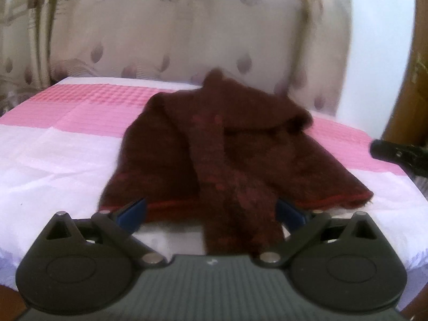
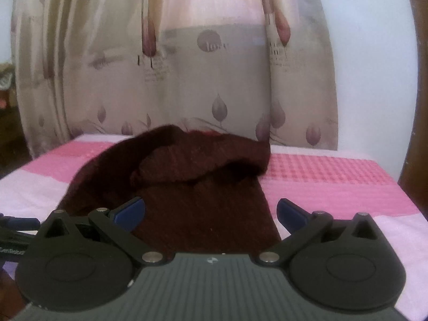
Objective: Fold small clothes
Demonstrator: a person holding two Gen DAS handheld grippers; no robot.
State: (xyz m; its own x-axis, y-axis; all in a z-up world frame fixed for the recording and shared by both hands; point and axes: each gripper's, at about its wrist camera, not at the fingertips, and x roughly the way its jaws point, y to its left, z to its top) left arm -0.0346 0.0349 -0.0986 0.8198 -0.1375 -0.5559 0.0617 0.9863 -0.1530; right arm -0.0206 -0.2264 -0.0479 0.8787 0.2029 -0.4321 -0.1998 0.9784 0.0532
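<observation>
Pink-and-white bedding [image 1: 67, 144] under a maroon knit [image 1: 214, 147], leaf-print curtain [image 2: 187, 80] behind; both grippers' jaws released.

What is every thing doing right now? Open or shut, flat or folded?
left gripper: open, holding nothing, jaws wide at the sweater's near hem.
right gripper: open, holding nothing, over the sweater's near edge.
sweater: dark red, lying on the cloth, partly folded, one sleeve laid across the top, a strip trailing toward the left camera.
pink and white cloth: spread flat under the sweater.
curtain: hanging closed behind.
</observation>
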